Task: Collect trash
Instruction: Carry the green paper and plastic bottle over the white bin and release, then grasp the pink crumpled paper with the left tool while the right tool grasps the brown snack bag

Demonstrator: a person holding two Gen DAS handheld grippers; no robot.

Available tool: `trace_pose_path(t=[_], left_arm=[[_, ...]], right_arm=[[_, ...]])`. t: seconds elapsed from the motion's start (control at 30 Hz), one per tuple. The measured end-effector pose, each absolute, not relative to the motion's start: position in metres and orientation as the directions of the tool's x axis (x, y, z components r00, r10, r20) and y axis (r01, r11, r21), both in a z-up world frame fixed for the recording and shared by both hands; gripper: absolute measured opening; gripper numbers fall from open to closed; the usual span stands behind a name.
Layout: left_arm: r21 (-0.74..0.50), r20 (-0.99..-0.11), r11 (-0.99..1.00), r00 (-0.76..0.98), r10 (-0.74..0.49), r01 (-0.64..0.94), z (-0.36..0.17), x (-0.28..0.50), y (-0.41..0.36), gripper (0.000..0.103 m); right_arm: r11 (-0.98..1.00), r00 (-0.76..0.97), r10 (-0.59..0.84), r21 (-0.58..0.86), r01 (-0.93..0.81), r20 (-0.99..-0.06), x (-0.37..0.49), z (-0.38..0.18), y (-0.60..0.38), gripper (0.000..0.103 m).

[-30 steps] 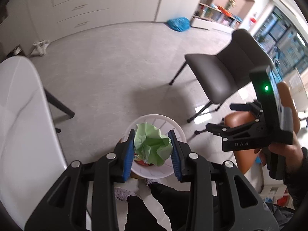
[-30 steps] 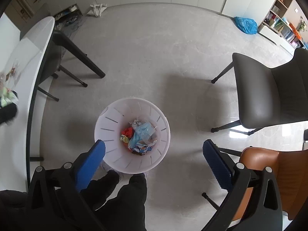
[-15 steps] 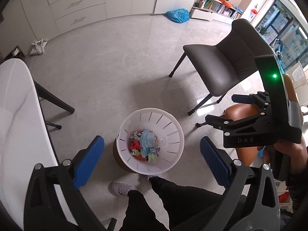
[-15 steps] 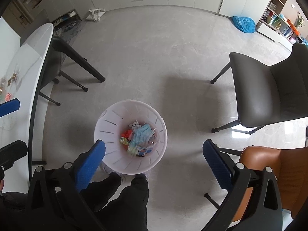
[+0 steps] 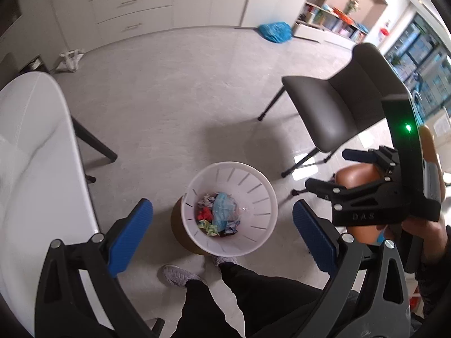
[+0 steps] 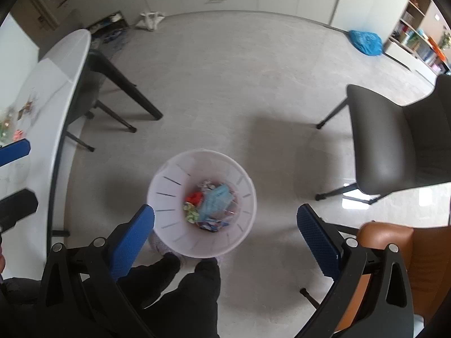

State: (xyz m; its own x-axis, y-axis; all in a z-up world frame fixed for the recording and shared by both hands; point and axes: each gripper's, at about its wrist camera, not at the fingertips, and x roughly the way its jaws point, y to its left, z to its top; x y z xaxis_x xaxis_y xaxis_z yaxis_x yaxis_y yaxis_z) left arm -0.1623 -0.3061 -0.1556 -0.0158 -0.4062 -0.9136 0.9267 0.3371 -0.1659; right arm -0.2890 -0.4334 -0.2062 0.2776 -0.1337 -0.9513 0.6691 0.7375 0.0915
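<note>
A white slotted waste bin (image 5: 253, 180) stands on the floor below both grippers, also in the right wrist view (image 6: 169, 180). It holds crumpled trash (image 5: 218, 217): blue, red and green pieces (image 6: 210, 207). My left gripper (image 5: 222, 233) is open and empty above the bin. My right gripper (image 6: 225, 235) is open and empty above the bin; it shows in the left wrist view (image 5: 338, 171) at the right. More small scraps (image 6: 14, 124) lie on the white table (image 6: 56, 64) at the left.
A grey chair (image 5: 332, 112) stands right of the bin and a brown chair (image 6: 394, 242) nearer. The white table (image 5: 31, 146) with black legs is at the left. A blue bag (image 6: 365, 42) lies on the far floor. The person's legs (image 6: 180, 295) are beside the bin.
One second ago my left gripper was shut on a green crumpled paper over the bin. It opened, the paper dropped into the bin, and both grippers have tilted up slightly.
</note>
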Motion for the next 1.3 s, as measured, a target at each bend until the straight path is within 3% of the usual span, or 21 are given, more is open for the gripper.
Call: trace_pose_path(t=[0.27, 0.67, 1.1, 1.3], left_arm=[[-0.133, -0.907, 0.554, 0.124, -0.402, 0.822, -0.146, -0.099, -0.253, 0.095], [-0.106, -0.904, 0.88, 0.324, -0.279, 0.462, -0.142, 0.011, -0.097, 0.095], [-0.104, -0.903, 0.989, 0.406, -0.139, 0.108, -0.178, 0.142, -0.028, 0.094], [-0.066, -0.919, 0.998, 0.389, -0.064, 0.008, -0.217, 0.214, -0.029, 0.075]], right_arm=[[0.851, 0.319, -0.084, 0.099, 0.515, -0.944, -0.22, -0.203, -0.4, 0.1], [0.979, 0.37, 0.037, 0.107, 0.171, -0.928, -0.064, -0.194, -0.31, 0.1], [0.993, 0.39, 0.105, 0.12, 0.014, -0.915, 0.048, -0.186, -0.253, 0.1], [0.991, 0.379, 0.127, 0.137, 0.001, -0.917, 0.077, -0.191, -0.249, 0.1]])
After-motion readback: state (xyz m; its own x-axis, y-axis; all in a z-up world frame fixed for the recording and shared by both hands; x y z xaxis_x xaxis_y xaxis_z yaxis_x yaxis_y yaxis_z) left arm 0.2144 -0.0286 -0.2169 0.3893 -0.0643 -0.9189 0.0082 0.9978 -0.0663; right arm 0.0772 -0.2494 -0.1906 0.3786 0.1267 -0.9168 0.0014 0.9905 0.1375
